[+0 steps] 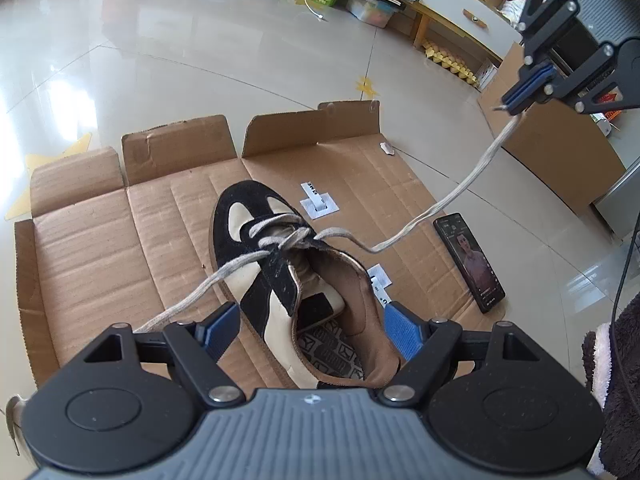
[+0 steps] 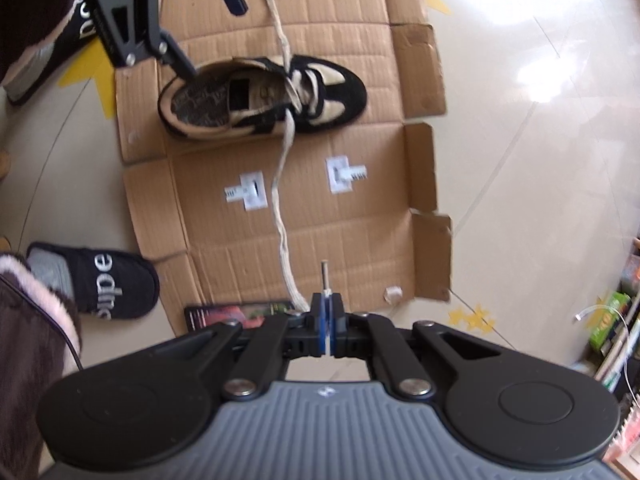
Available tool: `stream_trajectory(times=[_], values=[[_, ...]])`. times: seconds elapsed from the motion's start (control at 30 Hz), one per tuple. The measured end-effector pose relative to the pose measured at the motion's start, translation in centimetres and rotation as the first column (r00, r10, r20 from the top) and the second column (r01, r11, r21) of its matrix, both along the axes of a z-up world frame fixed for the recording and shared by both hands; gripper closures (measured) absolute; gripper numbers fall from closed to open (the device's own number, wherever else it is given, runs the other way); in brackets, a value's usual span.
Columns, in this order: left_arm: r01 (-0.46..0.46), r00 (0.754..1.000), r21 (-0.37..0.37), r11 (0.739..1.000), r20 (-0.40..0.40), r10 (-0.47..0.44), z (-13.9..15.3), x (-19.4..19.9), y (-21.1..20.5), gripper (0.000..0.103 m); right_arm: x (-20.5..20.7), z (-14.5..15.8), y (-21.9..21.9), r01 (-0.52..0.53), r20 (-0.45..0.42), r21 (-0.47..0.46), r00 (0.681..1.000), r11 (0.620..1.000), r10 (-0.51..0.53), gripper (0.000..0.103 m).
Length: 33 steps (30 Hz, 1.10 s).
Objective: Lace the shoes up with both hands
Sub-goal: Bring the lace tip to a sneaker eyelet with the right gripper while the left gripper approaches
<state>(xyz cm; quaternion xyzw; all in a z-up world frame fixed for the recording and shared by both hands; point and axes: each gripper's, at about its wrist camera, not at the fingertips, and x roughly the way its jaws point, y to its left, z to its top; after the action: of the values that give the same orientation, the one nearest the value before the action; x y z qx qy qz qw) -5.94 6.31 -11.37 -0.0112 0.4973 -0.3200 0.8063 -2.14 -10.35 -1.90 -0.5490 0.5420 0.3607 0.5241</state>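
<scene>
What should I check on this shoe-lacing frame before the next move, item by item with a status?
1. Right tongs shut on the lace end, its tip poking out past the pads: ok.
2. That lace runs unbroken from the tongs back to the shoe: ok.
3. Left tongs open around the heel of the shoe, one finger reaching into the shoe opening: ok. Whether they press on the shoe: cannot tell.
4. Other lace end free, trailing toward the left tongs, ungripped: ok.
5. Upper eyelets laced: not ok.
6. Phone on the cardboard lies under the raised lace: not ok, possible snag.
</scene>
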Motion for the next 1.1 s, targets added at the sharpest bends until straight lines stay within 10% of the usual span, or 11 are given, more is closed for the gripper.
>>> stream_trajectory(times=[0.73,1.1], values=[[-0.047,0.999,0.022,0.999,0.017,0.047,-1.6,0.6,-0.4,0.025,1.9,-7.7,4.8,0.018,-0.041,0.263,0.999,0.965,-0.007,0.102],[-0.009,0.997,0.081,0.997,0.075,0.002,-2.5,1.5,-2.9,0.061,2.4,-9.8,4.7,0.159,-0.074,0.42,0.987,0.893,-0.141,0.102]])
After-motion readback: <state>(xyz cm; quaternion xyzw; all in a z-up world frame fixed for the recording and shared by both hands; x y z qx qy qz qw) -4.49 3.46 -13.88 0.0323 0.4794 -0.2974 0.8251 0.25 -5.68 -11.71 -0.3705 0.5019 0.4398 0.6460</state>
